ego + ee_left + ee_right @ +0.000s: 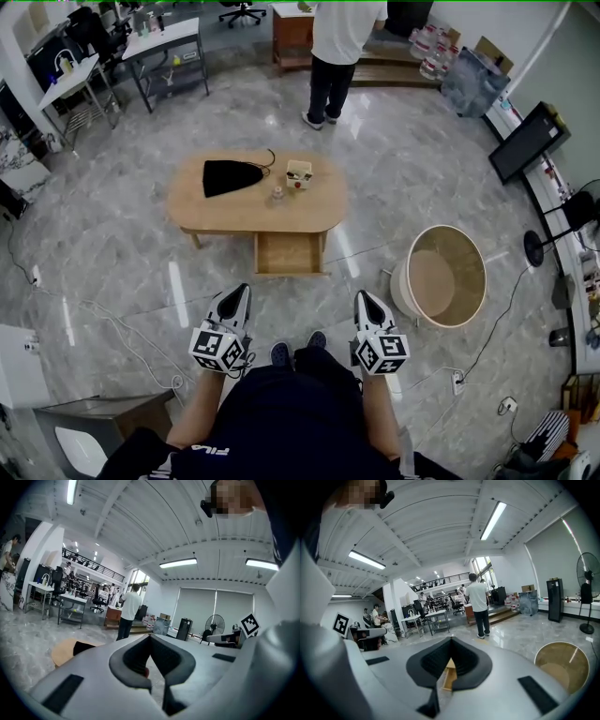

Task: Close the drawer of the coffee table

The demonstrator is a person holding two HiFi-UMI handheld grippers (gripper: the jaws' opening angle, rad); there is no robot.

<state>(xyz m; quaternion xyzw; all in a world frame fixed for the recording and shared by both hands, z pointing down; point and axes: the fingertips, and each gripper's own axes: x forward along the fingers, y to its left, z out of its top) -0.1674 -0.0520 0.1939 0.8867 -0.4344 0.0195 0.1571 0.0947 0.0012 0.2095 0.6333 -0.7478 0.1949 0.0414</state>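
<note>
Jutting open from the oval coffee table's (pixel 217 212) front, a wooden drawer (pixel 289 253).

We record: right gripper (pixel 451 639), jaws tip to tip, nothing held. Wooden drawer (pixel 449 677), glimpsed through the gap beneath the tips. Round tan tub (pixel 561 667), low right. Person in white shirt (pixel 478 603), standing beyond. Pedestal fan (pixel 587 583), far right.

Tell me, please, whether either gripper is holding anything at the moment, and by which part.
Nothing is held. The left gripper and the right gripper are both shut and empty, short of the coffee table, whose drawer stands open.
</note>
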